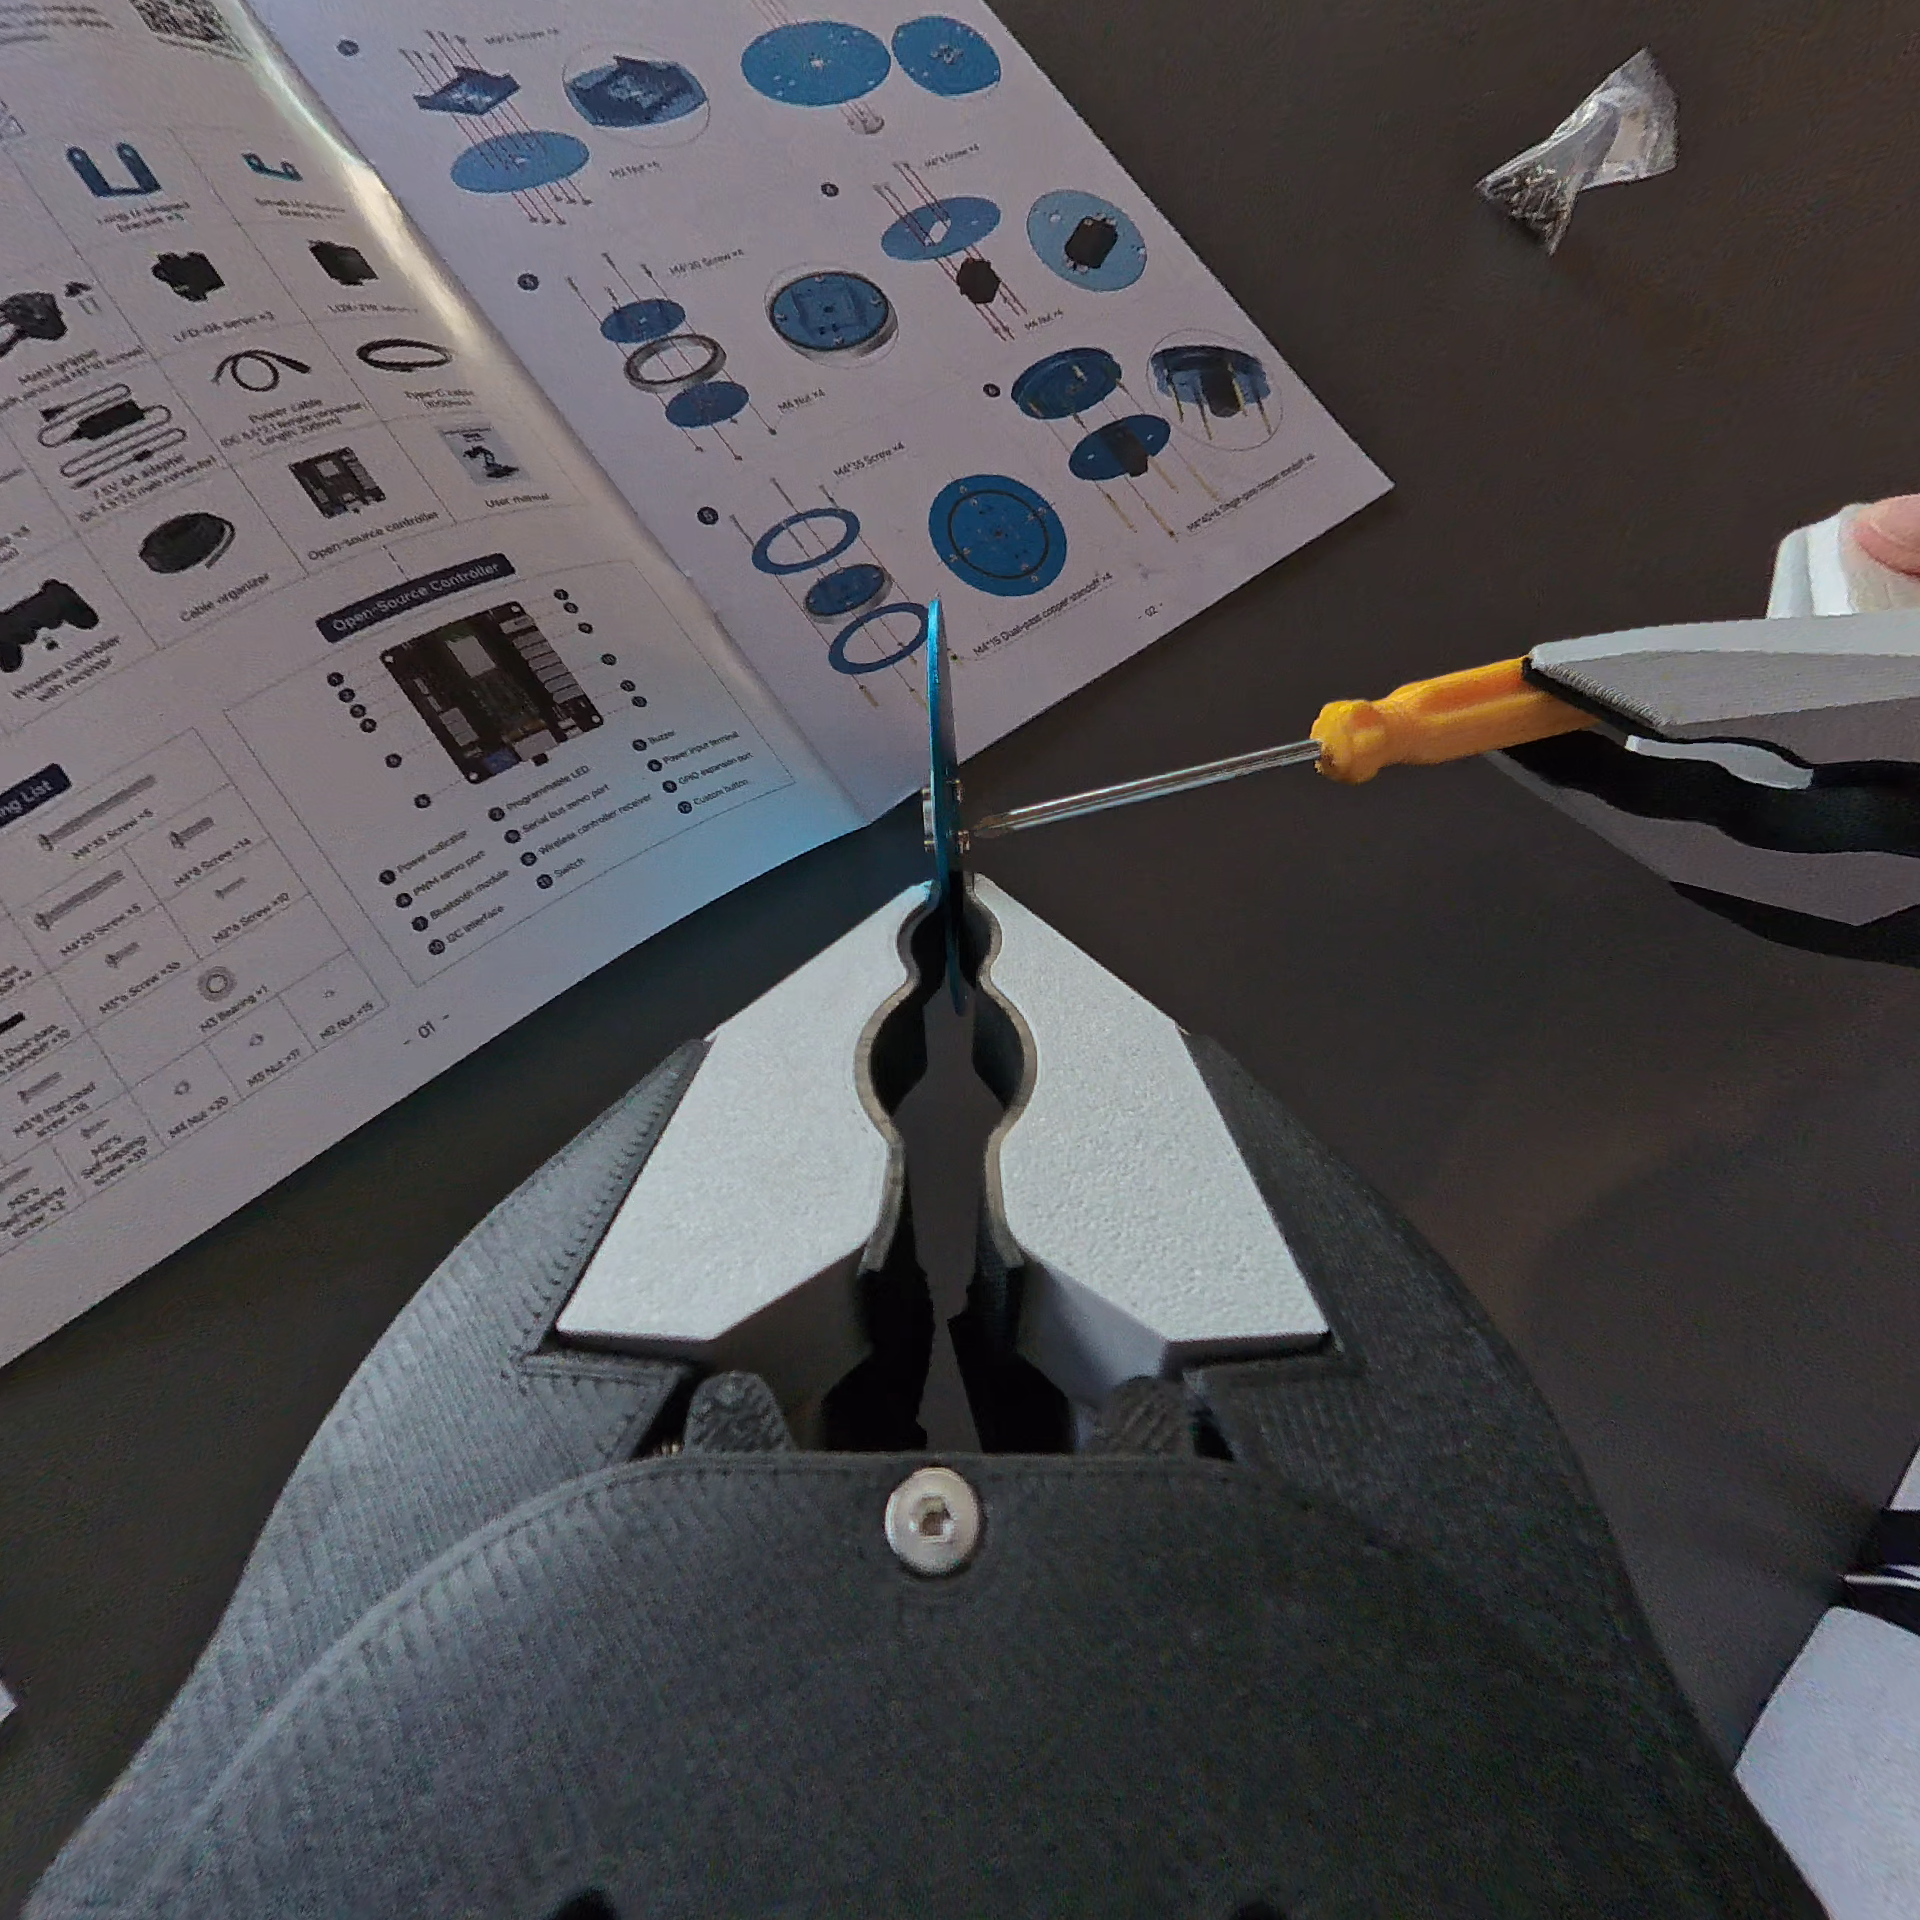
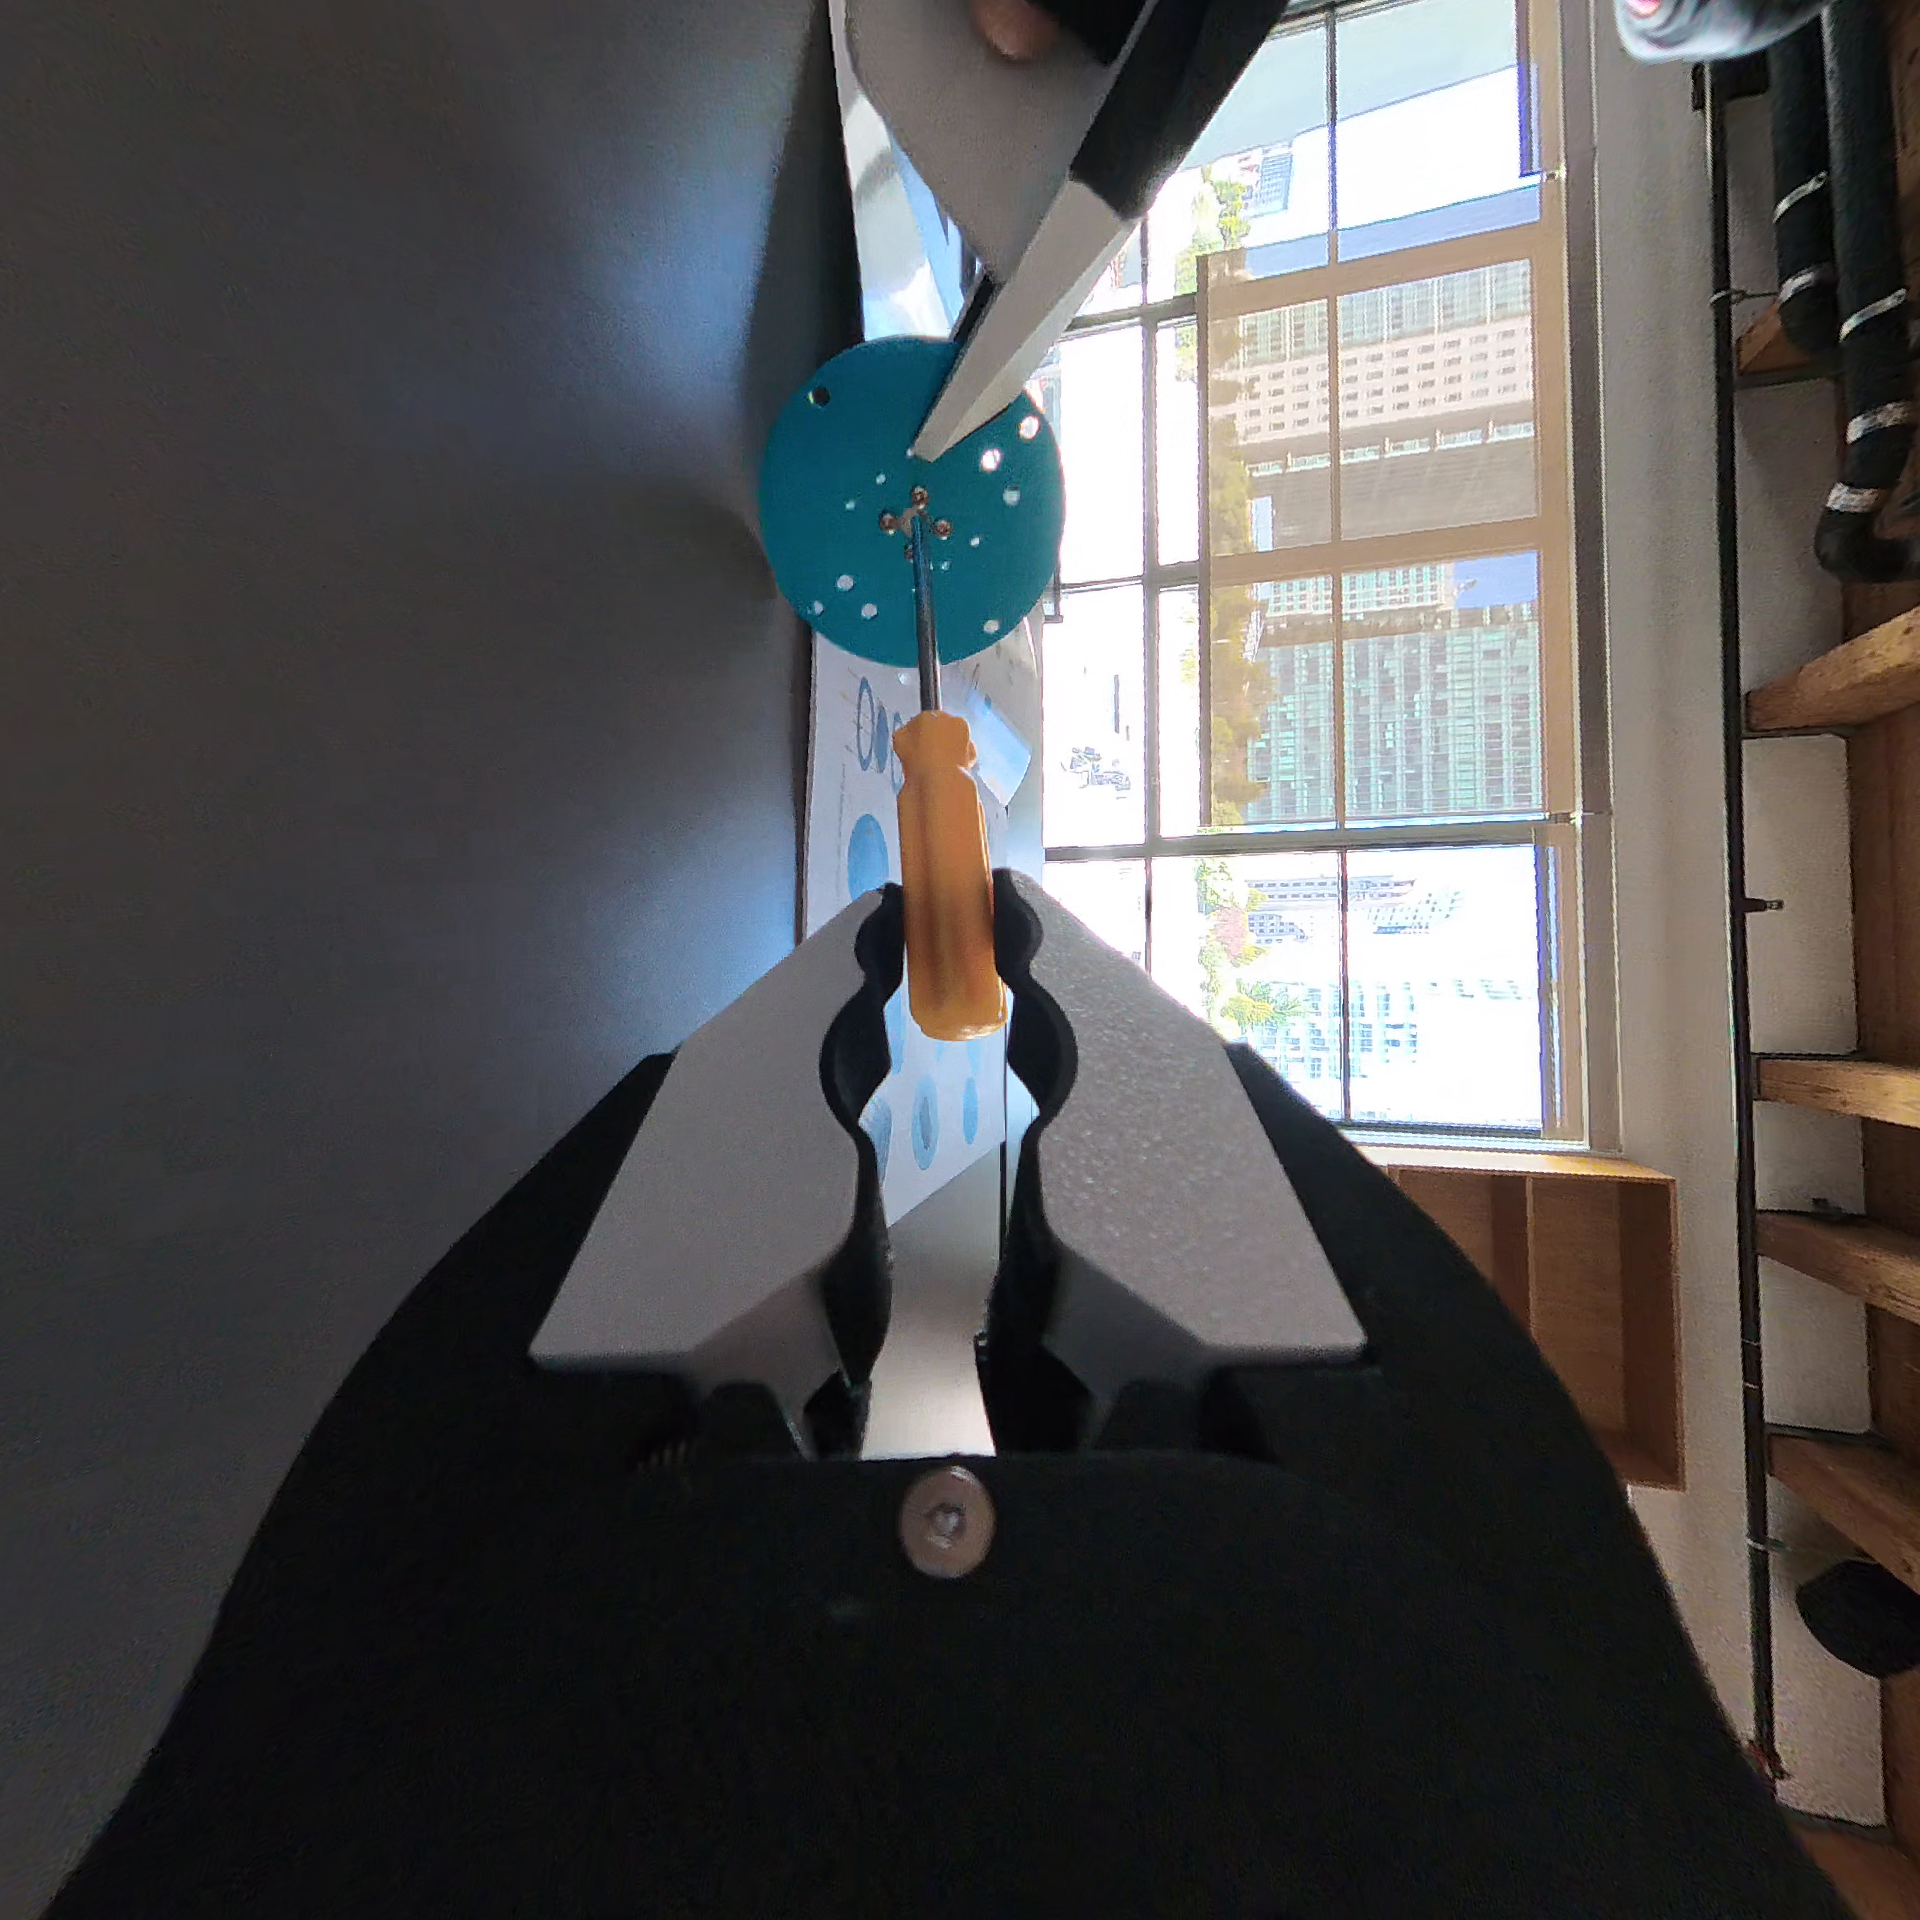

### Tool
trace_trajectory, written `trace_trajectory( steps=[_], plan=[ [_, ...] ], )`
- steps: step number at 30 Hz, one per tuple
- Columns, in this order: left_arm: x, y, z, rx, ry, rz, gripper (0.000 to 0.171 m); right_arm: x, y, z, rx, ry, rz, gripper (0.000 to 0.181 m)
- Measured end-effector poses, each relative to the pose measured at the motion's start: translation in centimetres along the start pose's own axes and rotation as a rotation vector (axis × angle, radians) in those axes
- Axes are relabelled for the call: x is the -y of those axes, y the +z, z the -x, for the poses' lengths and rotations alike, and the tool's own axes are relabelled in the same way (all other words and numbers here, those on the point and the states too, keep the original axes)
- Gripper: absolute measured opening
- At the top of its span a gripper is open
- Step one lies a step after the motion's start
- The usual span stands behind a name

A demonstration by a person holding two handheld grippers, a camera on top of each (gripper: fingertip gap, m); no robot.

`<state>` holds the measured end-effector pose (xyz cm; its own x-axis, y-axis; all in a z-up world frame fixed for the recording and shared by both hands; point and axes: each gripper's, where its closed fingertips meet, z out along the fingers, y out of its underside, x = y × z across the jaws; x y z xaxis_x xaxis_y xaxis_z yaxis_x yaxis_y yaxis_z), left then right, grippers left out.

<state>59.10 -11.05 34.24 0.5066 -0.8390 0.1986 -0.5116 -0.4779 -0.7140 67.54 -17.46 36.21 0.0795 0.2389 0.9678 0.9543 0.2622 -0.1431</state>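
My left gripper (image 1: 951, 899) is shut on a thin blue round plate (image 1: 943, 748), held on edge above the dark table. In the right wrist view the plate (image 2: 883, 592) shows its face, with several small holes and small screws near the middle. My right gripper (image 2: 945, 904) is shut on the orange handle of a small screwdriver (image 2: 943, 883). The screwdriver (image 1: 1434, 717) comes in from the right in the left wrist view, and its metal tip touches a screw near the plate's centre. The left gripper's finger (image 2: 1029, 312) reaches down onto the plate in the right wrist view.
An open instruction booklet (image 1: 436, 499) with parts diagrams lies on the dark table (image 1: 1455, 1143) at left. A small clear bag of screws (image 1: 1590, 145) lies at the far right. A large window (image 2: 1351, 675) and wooden shelves (image 2: 1829, 935) stand behind. My right fingertips sit around 12 centimetres from my left ones.
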Motion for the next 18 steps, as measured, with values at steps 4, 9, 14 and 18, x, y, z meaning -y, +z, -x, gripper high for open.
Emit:
trace_trajectory(
  steps=[4,9,14,18],
  plan=[
    [-0.06,0.01,0.02,-0.007,-0.006,0.002,0.000,-0.08,-0.16,0.27,0.008,-0.030,0.006,0.016],
    [-0.06,0.01,0.05,-0.008,-0.008,0.003,0.000,-0.26,-0.13,0.26,0.013,-0.033,0.009,0.016],
    [-0.05,0.03,0.02,-0.007,-0.004,0.003,0.000,-0.34,-0.03,0.39,0.019,-0.041,0.016,0.016],
    [-0.05,0.04,0.01,-0.005,-0.001,0.003,0.000,-0.28,-0.08,0.30,0.017,-0.044,0.017,0.016]
  ],
)
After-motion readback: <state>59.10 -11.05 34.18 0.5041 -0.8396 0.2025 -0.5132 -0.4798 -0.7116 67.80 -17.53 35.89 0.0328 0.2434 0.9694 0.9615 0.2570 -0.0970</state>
